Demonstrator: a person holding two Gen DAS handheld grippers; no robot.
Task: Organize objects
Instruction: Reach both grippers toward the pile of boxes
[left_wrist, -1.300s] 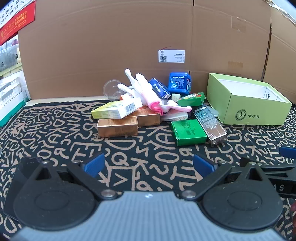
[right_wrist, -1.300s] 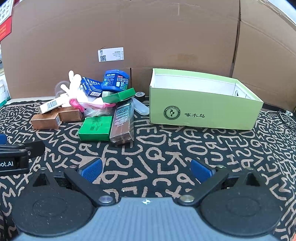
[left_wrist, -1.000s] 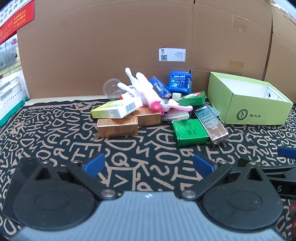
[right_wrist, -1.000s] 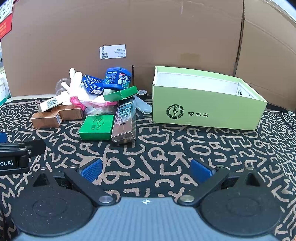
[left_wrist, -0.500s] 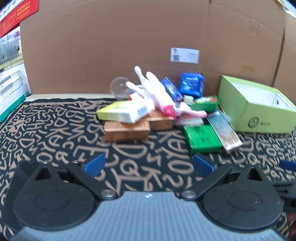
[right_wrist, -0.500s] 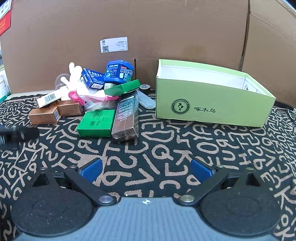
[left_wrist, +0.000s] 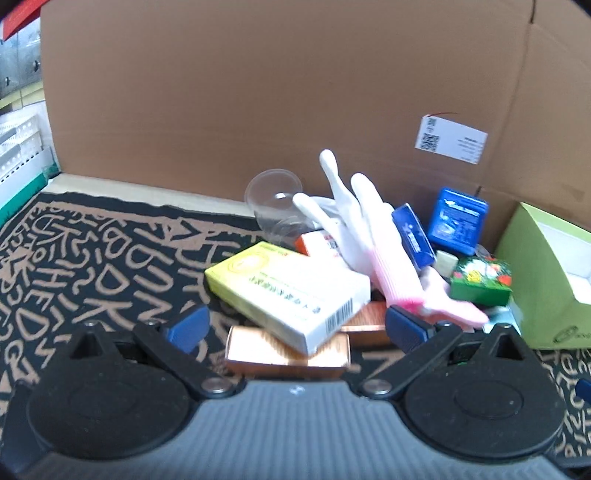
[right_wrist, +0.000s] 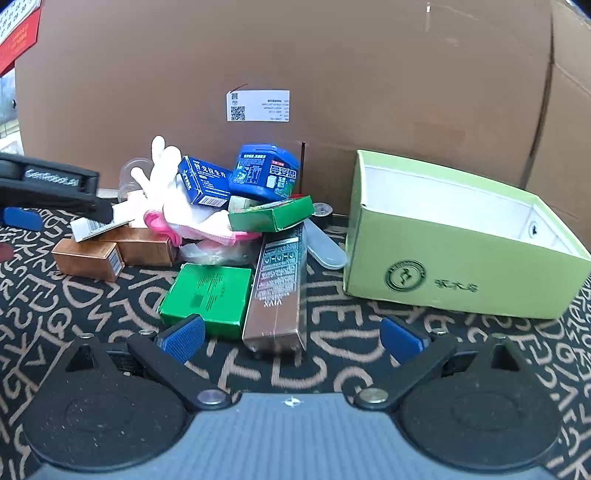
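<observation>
A pile of small objects lies on the patterned mat. My left gripper (left_wrist: 297, 328) is open, its jaws standing on either side of a yellow-white box (left_wrist: 288, 291) that rests on a copper box (left_wrist: 288, 352). A white-pink glove (left_wrist: 373, 240) leans behind them. My right gripper (right_wrist: 291, 338) is open just in front of a long brown box (right_wrist: 279, 291) and a flat green box (right_wrist: 208, 291). The open light-green shoebox (right_wrist: 461, 273) stands to the right and looks empty. The left gripper's body (right_wrist: 48, 181) shows at the left of the right wrist view.
A cardboard wall (right_wrist: 332, 74) closes the back and right. Blue boxes (right_wrist: 266, 173), a small green box (right_wrist: 271, 218), a clear cup (left_wrist: 275, 203) and a black tape roll (right_wrist: 321, 210) sit in the pile. White shelving (left_wrist: 18, 155) stands far left.
Both grippers have moved forward to the pile. The left one has come up around the yellow-white box; the right one has closed in on the brown and green boxes.
</observation>
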